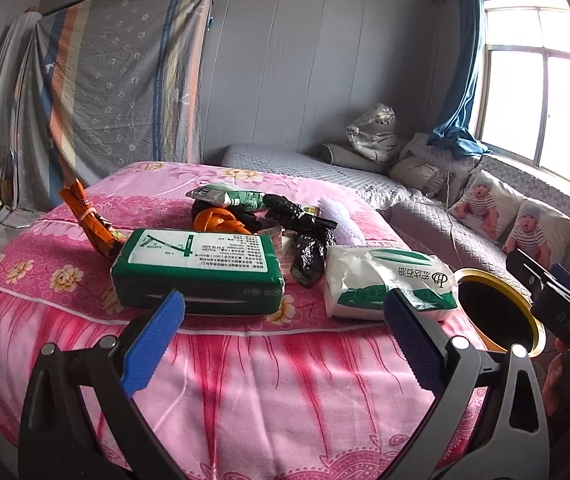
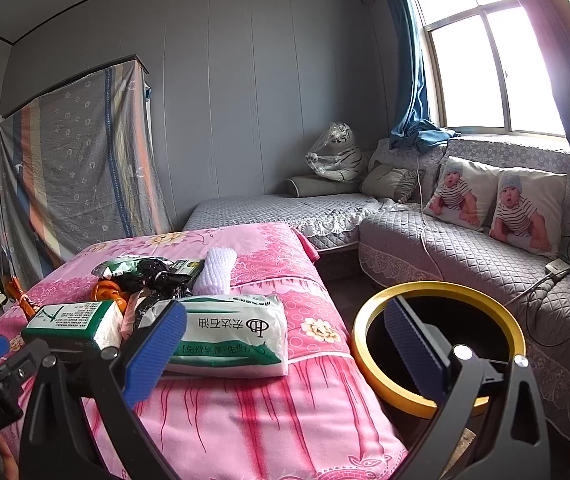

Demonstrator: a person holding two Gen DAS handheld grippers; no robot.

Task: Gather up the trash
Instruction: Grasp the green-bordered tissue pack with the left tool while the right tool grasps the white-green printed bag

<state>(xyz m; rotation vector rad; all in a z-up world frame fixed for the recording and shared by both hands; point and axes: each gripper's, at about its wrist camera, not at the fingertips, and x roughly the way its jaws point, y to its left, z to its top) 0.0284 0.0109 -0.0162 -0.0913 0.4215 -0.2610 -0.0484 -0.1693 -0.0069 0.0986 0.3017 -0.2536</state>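
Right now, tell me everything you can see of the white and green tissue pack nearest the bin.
The tissue pack is a soft, pillow-shaped plastic wrapper, white with green leaf-like bands and dark printed characters and a round logo. It looks full, with slightly crinkled film. It lies flat on the pink flowered cloth, near the edge closest to the yellow-rimmed bin. A crumpled black bag lies right behind it, perhaps touching. A larger green pack lies beside it, apart. No gripper holds it.

Glossy plastic tissue packs (image 1: pixel 197 268), crinkled black plastic bag (image 1: pixel 305 240), soft pink floral cloth (image 1: pixel 245 380), ribbed blue claw pads (image 1: pixel 153 344)
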